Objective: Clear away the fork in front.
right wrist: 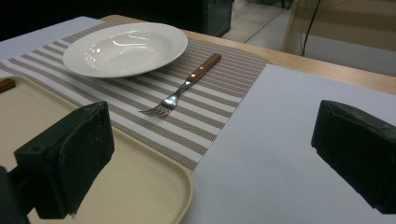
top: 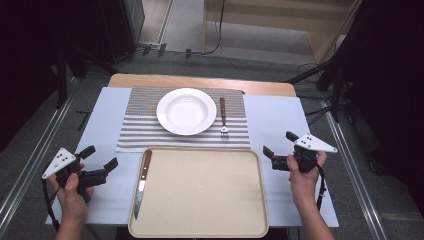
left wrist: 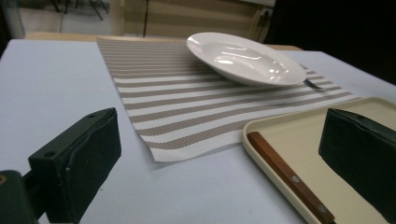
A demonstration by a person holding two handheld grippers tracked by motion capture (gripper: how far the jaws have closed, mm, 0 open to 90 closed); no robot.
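Observation:
A white plate rests on a striped placemat. To its right a wooden-handled fork lies on the mat. A knife with a wooden handle lies along the left side of a beige tray. My left gripper is open, left of the tray and empty. My right gripper is open, right of the tray, holding nothing.
A pale blue sheet covers the wooden table. Cables and black stands sit on the floor beyond the table's far edge. The tray's middle is bare.

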